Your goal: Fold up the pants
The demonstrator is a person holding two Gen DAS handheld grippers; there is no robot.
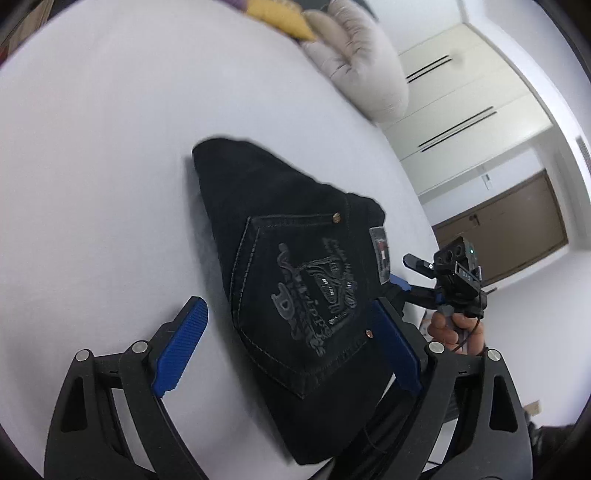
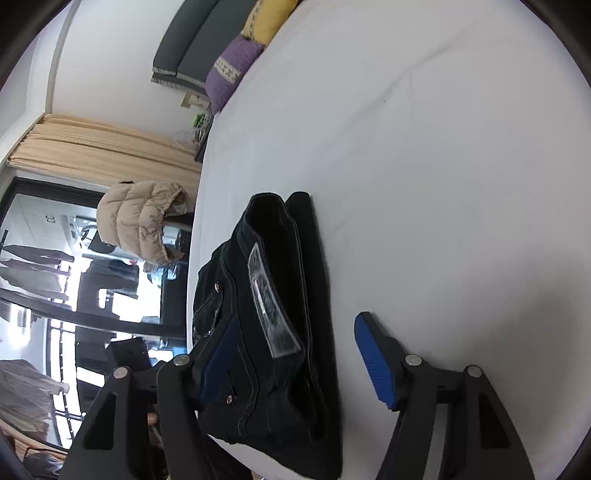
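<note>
Black jeans (image 1: pixel 291 280), folded into a compact bundle, lie on a white bed (image 1: pixel 110 184) near its edge, back pocket with embroidered logo facing up. My left gripper (image 1: pixel 291 328) is open, its blue pads either side of the bundle, which sits between them. In the right wrist view the jeans (image 2: pixel 280 325) show their waistband and label. My right gripper (image 2: pixel 295 354) is open and straddles the bundle's near end. The right gripper also shows in the left wrist view (image 1: pixel 413 273), held by a hand beyond the jeans.
A beige pillow (image 1: pixel 362 62) and yellow cushion (image 1: pixel 280 14) lie at the bed's far end. Wardrobe doors (image 1: pixel 461 92) stand beyond. In the right wrist view, a purple cushion (image 2: pixel 232 70), a tan puffer jacket (image 2: pixel 140 221) and a window lie off the bed's left edge.
</note>
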